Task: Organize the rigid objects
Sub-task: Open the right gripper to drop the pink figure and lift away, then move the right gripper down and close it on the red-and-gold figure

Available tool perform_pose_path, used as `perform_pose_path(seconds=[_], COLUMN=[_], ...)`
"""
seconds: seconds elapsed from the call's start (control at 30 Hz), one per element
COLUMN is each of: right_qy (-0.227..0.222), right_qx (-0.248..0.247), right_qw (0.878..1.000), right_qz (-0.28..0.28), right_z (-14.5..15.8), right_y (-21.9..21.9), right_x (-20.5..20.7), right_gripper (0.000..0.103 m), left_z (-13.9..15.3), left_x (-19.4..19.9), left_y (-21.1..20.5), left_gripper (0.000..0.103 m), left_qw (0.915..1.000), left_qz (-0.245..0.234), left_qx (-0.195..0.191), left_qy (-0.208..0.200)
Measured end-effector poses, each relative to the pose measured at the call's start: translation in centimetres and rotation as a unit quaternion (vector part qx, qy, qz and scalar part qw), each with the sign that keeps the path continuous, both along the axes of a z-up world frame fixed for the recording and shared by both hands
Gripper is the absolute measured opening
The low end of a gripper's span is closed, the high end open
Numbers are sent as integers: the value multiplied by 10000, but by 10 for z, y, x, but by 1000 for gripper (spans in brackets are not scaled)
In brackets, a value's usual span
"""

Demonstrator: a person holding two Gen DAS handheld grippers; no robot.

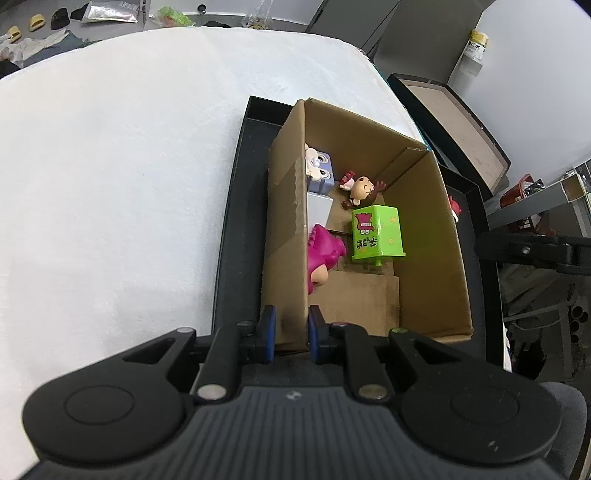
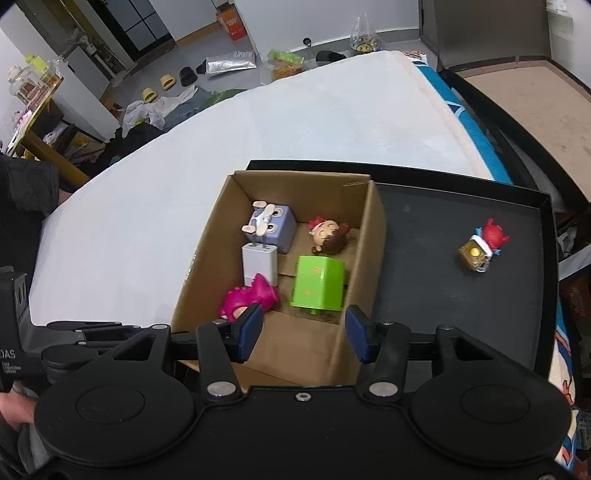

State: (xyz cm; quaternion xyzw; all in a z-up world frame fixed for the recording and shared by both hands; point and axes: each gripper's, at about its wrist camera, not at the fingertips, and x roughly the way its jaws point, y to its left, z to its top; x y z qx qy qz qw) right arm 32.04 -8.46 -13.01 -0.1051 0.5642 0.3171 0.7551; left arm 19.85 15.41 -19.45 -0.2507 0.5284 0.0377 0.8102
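Nearby, red figure [image 2: 484, 242] on black tray [image 2: 424, 258]

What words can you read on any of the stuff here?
"DAS": white letters on the black device at the left edge; smaller lines beneath are too small to read.
Green box: dark printed characters, upside down, not readable.
Yellow-capped bottle: label blurred.
Orange carton: print too small.

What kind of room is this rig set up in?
Probably a lived-in home or makeshift studio room, not a lab: slippers and piled clothes lie on the floor behind a table under a white cloth, and the work is toys in a cardboard box on a black tray.
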Motion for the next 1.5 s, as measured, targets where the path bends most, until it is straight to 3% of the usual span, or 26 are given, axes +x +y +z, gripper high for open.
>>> perform_pose_path(seconds=[0.7,1.5], right_qy=[-133,-74], right_qx=[129,-301], right_qw=[9983,9940], right_qz=[-546,-1045], right_z=[11,-19], right_y=[-73,-127], right_x=[20,50], right_gripper=[56,58], left_z=[5,3], left_x=[-3,-2], left_y=[-4,-3], left_gripper=[17,17], left_qw=[9999,9999], left_qz=[32,56], left_qx=[137,113], left_qy=[-15,20])
